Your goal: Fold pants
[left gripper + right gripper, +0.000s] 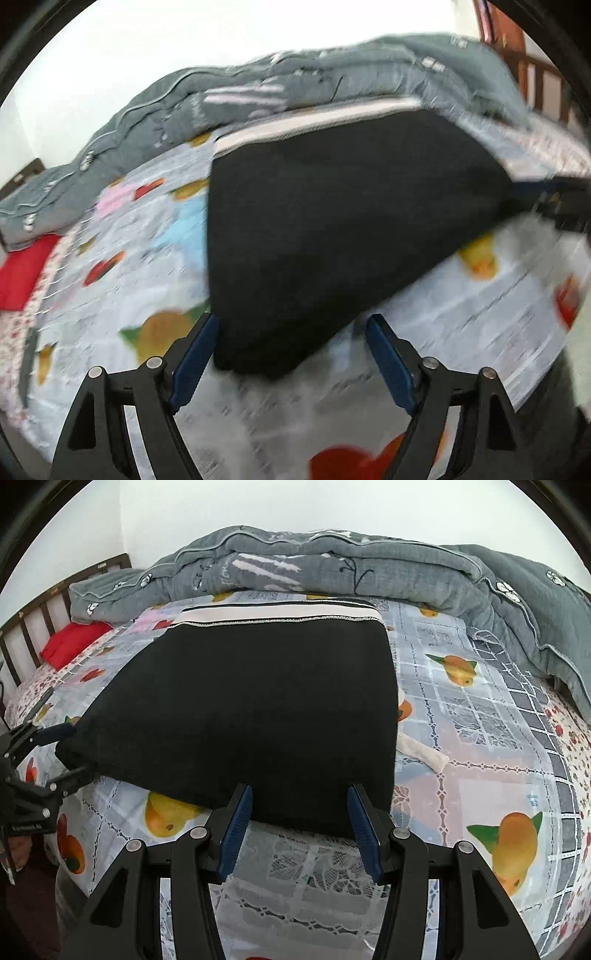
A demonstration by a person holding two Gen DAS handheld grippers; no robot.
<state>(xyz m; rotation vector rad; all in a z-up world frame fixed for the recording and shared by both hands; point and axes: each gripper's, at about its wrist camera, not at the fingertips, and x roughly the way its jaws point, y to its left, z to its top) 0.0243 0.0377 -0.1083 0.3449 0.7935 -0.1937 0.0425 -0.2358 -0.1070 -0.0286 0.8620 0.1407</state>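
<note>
The black pants [255,709] lie folded into a flat block on the bed, with a white waistband stripe [280,614] at the far edge. They also show in the blurred left wrist view [332,221]. My right gripper [300,794] is open, its blue pads either side of the pants' near edge. My left gripper [291,321] is open at the near corner of the pants, and it shows at the left of the right wrist view [74,747], by the left corner. The right gripper shows at the right edge of the left wrist view [554,206].
The bed has a fruit-print sheet [480,738]. A grey quilt [332,565] is bunched along the far side. A red cushion [74,642] lies by the wooden headboard [33,616] at left. A white cloth strip [424,755] sticks out right of the pants.
</note>
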